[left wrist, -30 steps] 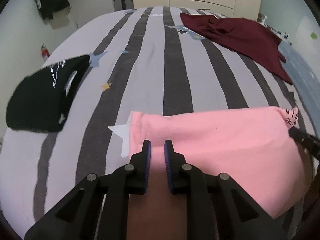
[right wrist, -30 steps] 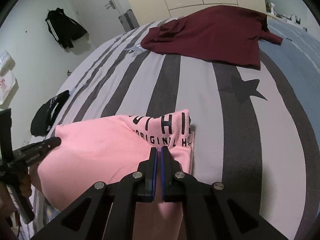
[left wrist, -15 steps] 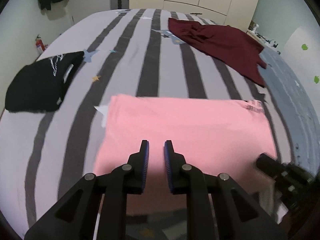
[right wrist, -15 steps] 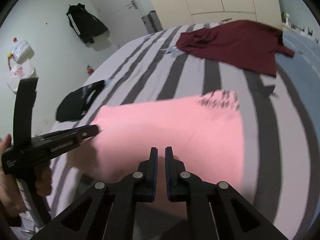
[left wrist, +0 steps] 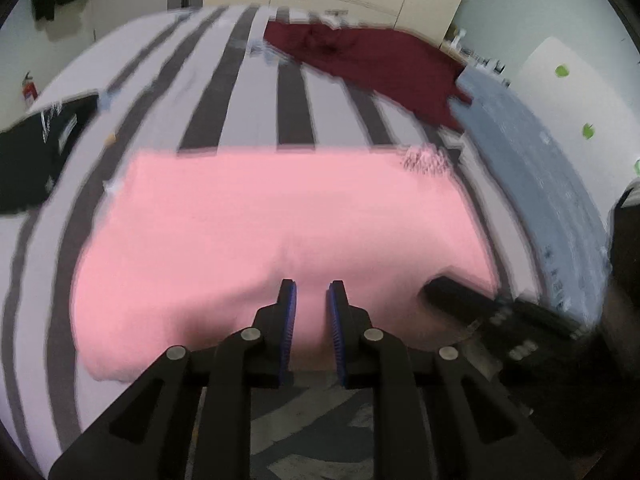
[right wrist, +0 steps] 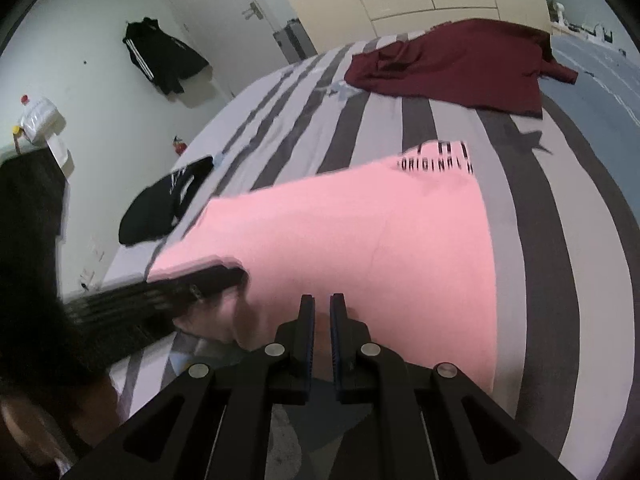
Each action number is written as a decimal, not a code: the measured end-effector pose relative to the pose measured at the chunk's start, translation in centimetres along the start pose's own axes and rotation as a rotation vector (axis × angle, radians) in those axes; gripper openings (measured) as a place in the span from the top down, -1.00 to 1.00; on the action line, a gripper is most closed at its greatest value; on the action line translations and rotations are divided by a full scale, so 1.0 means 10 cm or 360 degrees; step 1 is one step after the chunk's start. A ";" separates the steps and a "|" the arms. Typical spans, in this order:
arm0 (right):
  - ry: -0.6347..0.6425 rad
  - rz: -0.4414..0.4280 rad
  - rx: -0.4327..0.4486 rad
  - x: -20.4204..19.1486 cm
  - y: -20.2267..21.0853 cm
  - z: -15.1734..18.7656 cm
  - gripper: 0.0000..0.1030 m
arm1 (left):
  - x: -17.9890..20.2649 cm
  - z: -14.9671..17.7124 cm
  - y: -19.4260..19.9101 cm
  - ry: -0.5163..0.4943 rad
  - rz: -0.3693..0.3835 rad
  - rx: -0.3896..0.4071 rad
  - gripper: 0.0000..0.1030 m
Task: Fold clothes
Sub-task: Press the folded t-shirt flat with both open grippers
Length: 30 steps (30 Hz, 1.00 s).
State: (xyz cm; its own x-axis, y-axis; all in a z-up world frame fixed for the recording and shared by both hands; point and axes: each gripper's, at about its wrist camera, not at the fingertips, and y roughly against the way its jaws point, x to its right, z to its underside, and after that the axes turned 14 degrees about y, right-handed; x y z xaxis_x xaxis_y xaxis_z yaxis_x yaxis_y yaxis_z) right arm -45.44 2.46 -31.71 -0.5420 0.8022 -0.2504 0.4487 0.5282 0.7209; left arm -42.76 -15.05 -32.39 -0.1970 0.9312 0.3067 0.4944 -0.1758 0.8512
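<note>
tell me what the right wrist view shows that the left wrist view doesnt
Only the right wrist view shows the white door, the plastic jug and readable print on the pink shirt. Only the left wrist view shows green stickers on a white panel. Both show the pink shirt, the maroon garment, the black folded garment, the hanging black jacket, the striped bedcover, and the left gripper and right gripper, each slightly open.
</note>
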 end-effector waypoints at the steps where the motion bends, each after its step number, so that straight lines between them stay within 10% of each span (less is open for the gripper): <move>1: 0.0004 0.0002 -0.0004 0.01 -0.04 -0.02 0.78 | -0.03 0.03 -0.04 -0.0020 -0.0001 -0.0002 0.74; 20: 0.0074 0.0031 -0.0128 0.31 0.00 0.19 0.89 | -0.50 -0.21 0.48 -0.0057 -0.0072 0.0141 0.96; 30: 0.0159 -0.0022 -0.0023 0.13 -0.35 -0.31 0.83 | -0.78 -0.23 -0.08 -0.0102 -0.0153 0.0217 0.93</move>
State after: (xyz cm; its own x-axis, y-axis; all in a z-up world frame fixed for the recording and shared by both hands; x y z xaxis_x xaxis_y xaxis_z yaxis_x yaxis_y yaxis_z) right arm -49.94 0.84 -32.56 -0.6162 0.7630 -0.1953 0.4311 0.5343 0.7271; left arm -43.54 -22.93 -34.47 -0.1966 0.9608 0.1955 0.5872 -0.0443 0.8082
